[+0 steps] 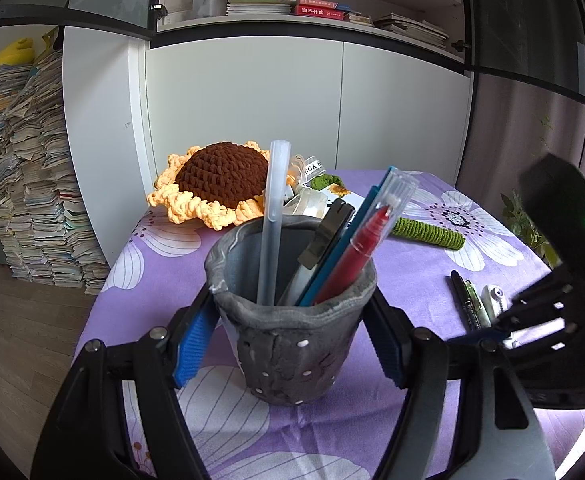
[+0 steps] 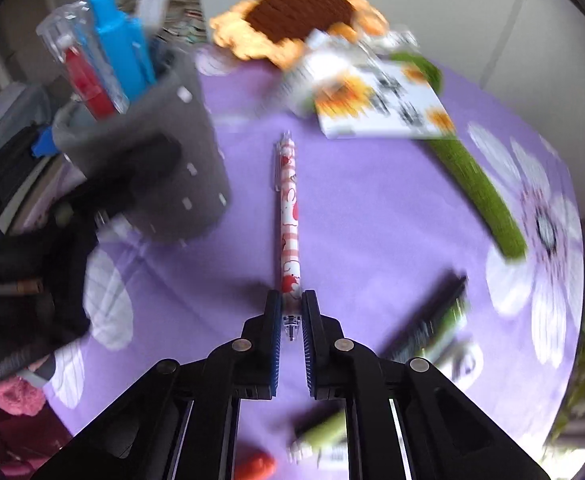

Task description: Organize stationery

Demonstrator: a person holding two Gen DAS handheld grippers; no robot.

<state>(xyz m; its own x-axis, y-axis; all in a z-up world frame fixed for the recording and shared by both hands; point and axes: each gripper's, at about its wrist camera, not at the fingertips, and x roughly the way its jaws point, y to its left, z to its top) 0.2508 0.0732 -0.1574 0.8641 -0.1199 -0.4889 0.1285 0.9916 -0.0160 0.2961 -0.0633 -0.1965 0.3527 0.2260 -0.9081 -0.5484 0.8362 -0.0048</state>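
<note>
We take the grey pen cup (image 1: 292,320) as our landmark. The left gripper (image 1: 290,340) grasps it: the blue pads (image 1: 194,344) press against its left and right walls below the rim, spread as wide as the cup itself. The cup stands upright on the purple flowered tablecloth (image 1: 432,360). Inside it we see a frosted pen (image 1: 272,220), a red marker (image 1: 352,256), a blue pen (image 1: 356,224) and a dark-clipped pen (image 1: 324,240), all leaning out over the rim.

To the right of the cup, in the right wrist view, the right gripper (image 2: 291,312) is clenched on a pink patterned pen (image 2: 290,216). Its pads (image 2: 276,328) pinch the pen near its clear tip end, and the barrel runs straight out ahead beyond the fingertips, lengthwise along the fingers. That view is blurred, so we cannot tell whether the pen rests on the cloth or is lifted.

Behind the cup lies a crocheted sunflower (image 1: 216,182), its green stem (image 1: 428,232) stretching off to the cup's right. Further right of the cup, a black pen (image 1: 462,300) and a green one (image 1: 474,300) lie side by side on the cloth.
</note>
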